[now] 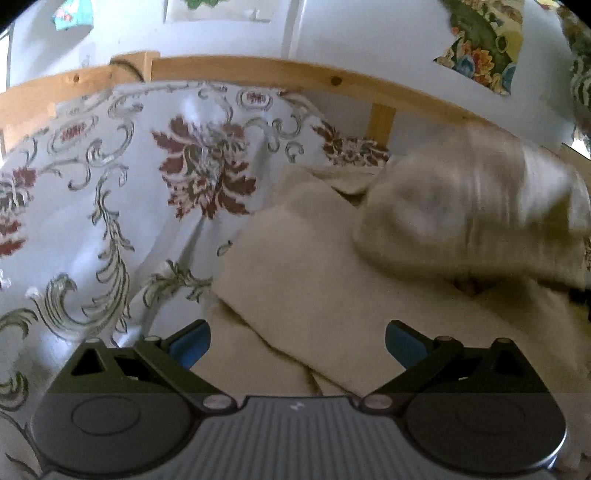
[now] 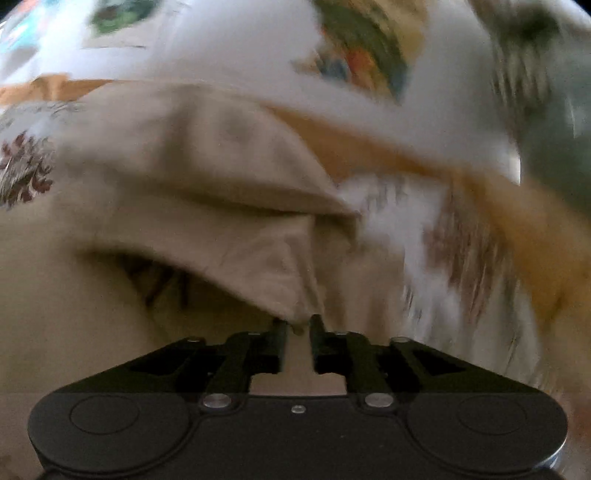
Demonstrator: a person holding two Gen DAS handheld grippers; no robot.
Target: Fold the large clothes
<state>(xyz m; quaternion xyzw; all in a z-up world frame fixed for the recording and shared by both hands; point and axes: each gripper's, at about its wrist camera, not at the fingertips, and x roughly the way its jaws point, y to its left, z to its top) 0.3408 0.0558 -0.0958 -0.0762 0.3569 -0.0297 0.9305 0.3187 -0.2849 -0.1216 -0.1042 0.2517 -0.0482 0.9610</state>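
Observation:
A large beige garment [image 1: 332, 280] lies on a floral bedspread [image 1: 110, 192]. In the left wrist view my left gripper [image 1: 297, 347] is open and empty, its blue-padded fingers [image 1: 190, 345] spread just above the garment's near folded edge. A lifted, blurred part of the garment [image 1: 469, 214] hangs at the right. In the right wrist view my right gripper [image 2: 297, 326] is shut on a corner of the beige garment [image 2: 229, 206], which drapes up and away from the fingertips. The view is motion-blurred.
A wooden bed rail [image 1: 258, 74] runs along the far side of the bedspread, with a white wall [image 1: 369, 33] and a floral fabric piece [image 1: 484, 44] behind it. The rail [image 2: 480, 192] also shows blurred in the right wrist view.

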